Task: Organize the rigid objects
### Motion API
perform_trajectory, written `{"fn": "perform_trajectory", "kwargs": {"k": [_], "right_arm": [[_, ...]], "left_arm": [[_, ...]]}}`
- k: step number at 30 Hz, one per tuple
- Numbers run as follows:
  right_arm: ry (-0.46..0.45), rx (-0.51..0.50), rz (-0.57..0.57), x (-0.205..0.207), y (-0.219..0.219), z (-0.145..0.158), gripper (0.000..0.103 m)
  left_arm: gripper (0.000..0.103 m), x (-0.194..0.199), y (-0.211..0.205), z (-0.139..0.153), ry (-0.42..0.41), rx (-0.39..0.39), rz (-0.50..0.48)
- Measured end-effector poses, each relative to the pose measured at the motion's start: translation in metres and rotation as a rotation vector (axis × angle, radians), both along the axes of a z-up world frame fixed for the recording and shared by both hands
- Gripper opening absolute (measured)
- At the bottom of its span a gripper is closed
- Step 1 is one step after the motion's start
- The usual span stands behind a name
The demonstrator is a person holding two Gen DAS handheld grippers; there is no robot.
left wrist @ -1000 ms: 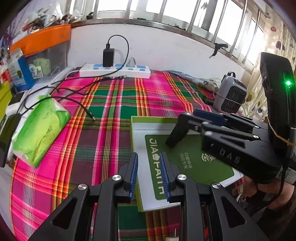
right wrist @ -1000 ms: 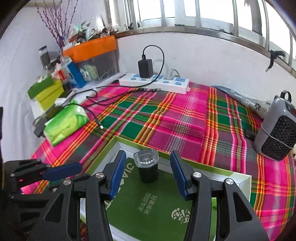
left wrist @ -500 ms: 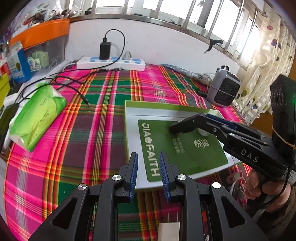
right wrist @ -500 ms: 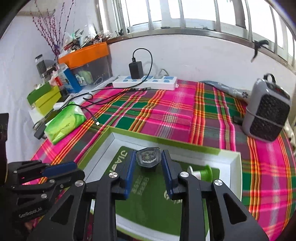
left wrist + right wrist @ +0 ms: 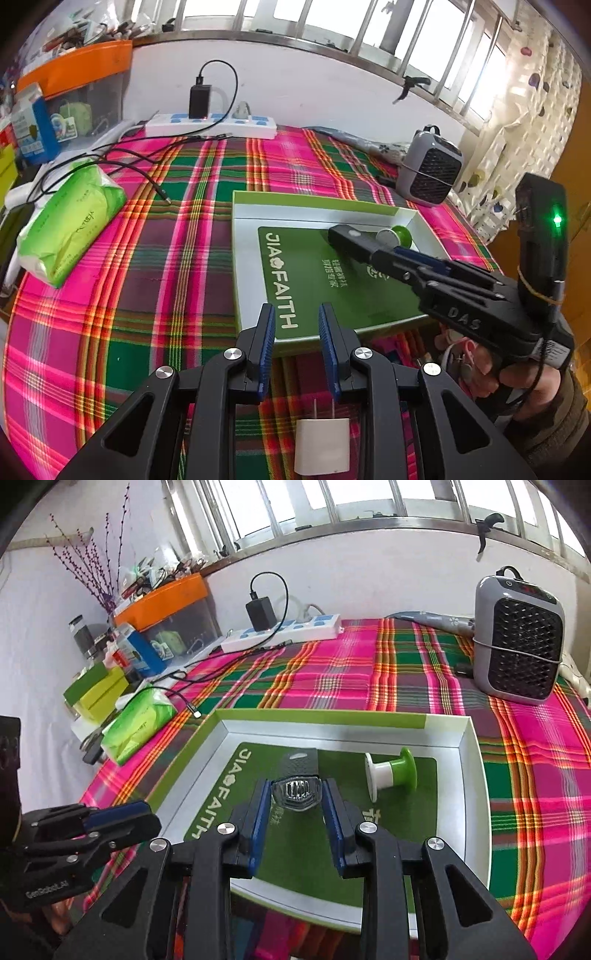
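A shallow white box with a green liner (image 5: pixel 469 786) (image 5: pixel 243 280) lies on the plaid cloth. My right gripper (image 5: pixel 295 797) is shut on a small black torch with a clear lens (image 5: pixel 295 792) and holds it just above the liner; in the left wrist view the torch (image 5: pixel 343 236) pokes out ahead of that gripper. A green and white spool (image 5: pixel 391 773) (image 5: pixel 397 236) lies on its side in the box, right of the torch. My left gripper (image 5: pixel 297 334) is empty with a narrow gap, at the box's near edge. A white plug adapter (image 5: pixel 323 450) lies under it.
A green tissue pack (image 5: pixel 70 218) lies at the left. A white power strip with a black charger (image 5: pixel 210 123) and loose cables runs along the back wall. A grey heater (image 5: pixel 517 642) stands at the back right. Boxes and an orange-lidded bin (image 5: pixel 162 602) crowd the left.
My right gripper closed on the torch, tipped it forward and carried it lower over the liner. My left gripper pulled back toward the near edge, bringing the white adapter into view.
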State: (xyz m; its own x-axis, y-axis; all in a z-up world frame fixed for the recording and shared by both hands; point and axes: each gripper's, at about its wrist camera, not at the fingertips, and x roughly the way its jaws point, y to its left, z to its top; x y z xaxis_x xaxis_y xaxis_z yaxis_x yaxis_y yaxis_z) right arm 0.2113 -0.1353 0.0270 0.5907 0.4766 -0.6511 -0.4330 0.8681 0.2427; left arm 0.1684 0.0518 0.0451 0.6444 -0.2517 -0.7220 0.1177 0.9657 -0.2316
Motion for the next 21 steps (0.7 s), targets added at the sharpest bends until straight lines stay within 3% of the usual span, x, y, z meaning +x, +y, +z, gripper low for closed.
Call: {"fn": "perform_trajectory", "kwargs": {"k": [6, 18, 21], "right_arm": [[0.029, -0.074, -0.003, 0.001, 0.002, -0.008, 0.030], [0.045, -0.120, 0.006, -0.002, 0.008, -0.012, 0.030], [0.036, -0.125, -0.002, -0.005, 0.007, -0.010, 0.040]], "left_arm": [[0.023, -0.004, -0.001, 0.005, -0.014, 0.004, -0.005], [0.027, -0.016, -0.011, 0.008, -0.027, 0.073, -0.014], [0.028, -0.020, -0.014, 0.010, -0.037, 0.093, -0.014]]}}
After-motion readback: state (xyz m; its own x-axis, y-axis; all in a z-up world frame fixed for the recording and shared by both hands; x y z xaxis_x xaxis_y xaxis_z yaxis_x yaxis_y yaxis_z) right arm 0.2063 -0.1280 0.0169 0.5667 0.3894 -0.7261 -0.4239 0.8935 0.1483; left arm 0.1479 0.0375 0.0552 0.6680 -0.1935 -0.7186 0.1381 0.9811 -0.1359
